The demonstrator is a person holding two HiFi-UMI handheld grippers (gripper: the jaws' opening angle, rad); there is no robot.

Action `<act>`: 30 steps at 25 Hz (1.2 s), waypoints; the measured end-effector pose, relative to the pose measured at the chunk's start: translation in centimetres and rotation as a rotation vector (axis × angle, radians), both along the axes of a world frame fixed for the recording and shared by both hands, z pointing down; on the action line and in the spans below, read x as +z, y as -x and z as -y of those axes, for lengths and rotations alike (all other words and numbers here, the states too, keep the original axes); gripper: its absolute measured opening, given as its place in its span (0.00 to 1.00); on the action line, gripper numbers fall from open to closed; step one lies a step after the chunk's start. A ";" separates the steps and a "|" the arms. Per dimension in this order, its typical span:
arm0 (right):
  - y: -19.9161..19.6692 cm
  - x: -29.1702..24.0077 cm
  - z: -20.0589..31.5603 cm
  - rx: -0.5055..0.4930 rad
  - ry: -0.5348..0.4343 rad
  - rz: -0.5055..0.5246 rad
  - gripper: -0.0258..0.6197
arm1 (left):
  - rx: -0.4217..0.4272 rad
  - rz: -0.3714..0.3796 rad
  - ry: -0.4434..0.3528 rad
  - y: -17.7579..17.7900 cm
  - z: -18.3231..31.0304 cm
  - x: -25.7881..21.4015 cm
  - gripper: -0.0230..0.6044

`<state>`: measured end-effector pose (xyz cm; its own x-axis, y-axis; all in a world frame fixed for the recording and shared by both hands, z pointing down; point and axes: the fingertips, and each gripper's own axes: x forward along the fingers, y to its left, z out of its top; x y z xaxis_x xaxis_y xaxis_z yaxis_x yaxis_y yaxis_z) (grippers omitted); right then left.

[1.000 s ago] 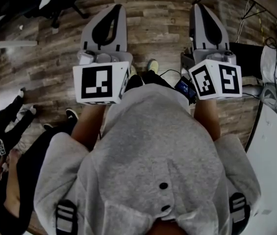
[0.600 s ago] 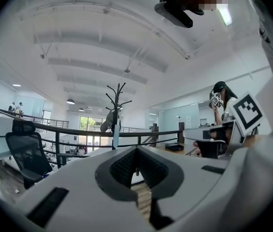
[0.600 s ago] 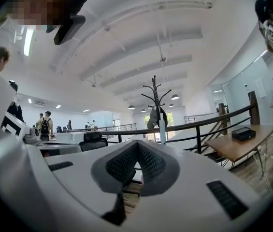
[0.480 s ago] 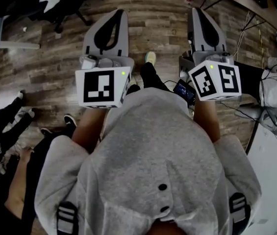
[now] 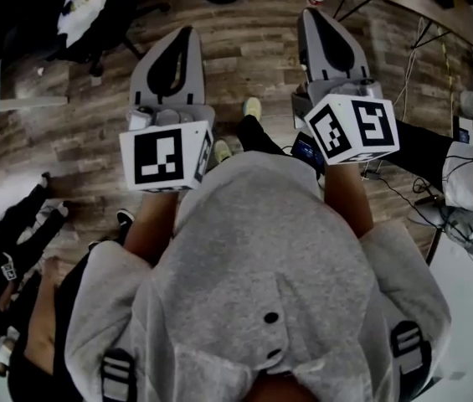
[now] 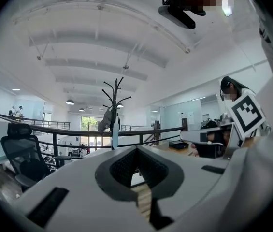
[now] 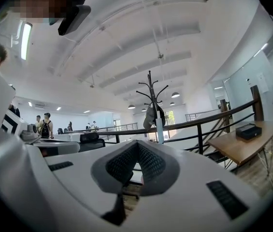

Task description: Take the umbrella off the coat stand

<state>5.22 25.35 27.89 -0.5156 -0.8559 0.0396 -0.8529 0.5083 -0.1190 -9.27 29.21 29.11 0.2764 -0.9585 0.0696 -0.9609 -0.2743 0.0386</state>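
Ahead, the umbrella [image 6: 115,135] hangs furled and upright against the pole of the coat stand [image 6: 115,93], beside a grey bundle [image 6: 105,124] on the same stand, close to the railing [image 6: 54,129]. It is well apart from both claws, roughly in line beyond their tips. The left gripper [image 6: 136,149] and right gripper [image 7: 137,143] point level towards it, jaws pinched together and empty, probably carried that way for the walk across the wooden floor [image 5: 253,57].

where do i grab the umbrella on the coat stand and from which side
Probably midway down the umbrella: its slim furled body hangs straight off the coat stand, with a grey garment close on its left. Come level from the front or right, jaws either side. The handle is too small to see.
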 end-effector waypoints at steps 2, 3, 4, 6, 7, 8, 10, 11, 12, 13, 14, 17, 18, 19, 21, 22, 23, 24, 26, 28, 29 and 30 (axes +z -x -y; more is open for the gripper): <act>-0.7 0.0 2.0 -0.006 -0.004 -0.010 0.06 | -0.002 0.016 -0.002 -0.6 2.1 0.1 0.05; -0.9 0.0 2.9 -0.008 -0.008 -0.018 0.06 | -0.004 0.019 -0.005 -0.9 3.1 0.1 0.05; -1.0 0.1 3.8 -0.011 -0.012 -0.025 0.06 | -0.005 0.021 -0.005 -1.1 4.0 0.1 0.05; -1.1 0.2 5.4 -0.016 -0.013 -0.033 0.06 | -0.006 0.023 0.004 -1.5 5.8 0.3 0.05; -1.3 0.2 6.3 -0.019 -0.011 -0.033 0.06 | -0.005 0.026 0.006 -1.7 6.7 0.2 0.05; -1.4 0.2 7.1 -0.021 -0.008 -0.031 0.06 | -0.003 0.029 0.006 -1.9 7.6 0.1 0.05; -2.2 0.2 8.7 -0.027 0.000 -0.026 0.06 | -0.001 0.040 0.009 -2.4 9.4 0.0 0.05; -2.7 0.3 9.6 -0.031 0.004 -0.024 0.06 | -0.001 0.041 0.012 -2.9 10.3 0.0 0.05; -3.2 0.4 10.4 -0.036 0.008 -0.024 0.06 | -0.001 0.037 0.015 -3.4 11.2 0.1 0.05; -3.8 0.6 11.3 -0.043 0.012 -0.024 0.06 | 0.001 0.032 0.020 -4.1 12.2 0.2 0.05; -4.3 0.9 12.1 -0.052 0.017 -0.027 0.06 | 0.005 0.028 0.026 -4.8 13.1 0.3 0.05; -5.8 1.6 14.0 -0.072 0.029 -0.049 0.06 | 0.013 0.035 0.035 -6.5 15.1 0.6 0.05; -6.2 1.9 14.5 -0.074 0.033 -0.048 0.06 | 0.010 0.037 0.038 -6.8 15.6 0.6 0.05; -6.7 2.0 15.0 -0.075 0.038 -0.041 0.06 | 0.007 0.038 0.041 -7.1 16.0 0.7 0.05; -7.5 2.2 16.3 -0.075 0.042 -0.028 0.06 | 0.000 0.040 0.042 -7.7 17.2 0.7 0.05; -7.8 2.1 17.0 -0.073 0.040 -0.027 0.06 | -0.001 0.044 0.040 -8.0 17.8 0.7 0.05; -8.0 2.1 17.7 -0.073 0.038 -0.028 0.06 | -0.002 0.051 0.039 -8.4 18.4 0.5 0.05; -8.2 2.0 18.2 -0.075 0.038 -0.028 0.06 | -0.003 0.059 0.038 -8.7 18.8 0.4 0.05; -8.3 2.1 18.6 -0.086 0.047 -0.018 0.06 | -0.006 0.074 0.042 -9.0 19.1 0.3 0.05; -8.5 2.0 18.8 -0.090 0.046 -0.014 0.06 | -0.004 0.078 0.045 -9.3 19.5 0.2 0.05; -8.7 2.0 19.1 -0.087 0.041 -0.018 0.06 | -0.004 0.079 0.044 -9.4 19.8 0.0 0.05; -8.9 1.9 19.4 -0.084 0.037 -0.022 0.06 | -0.005 0.082 0.041 -9.6 20.2 -0.2 0.05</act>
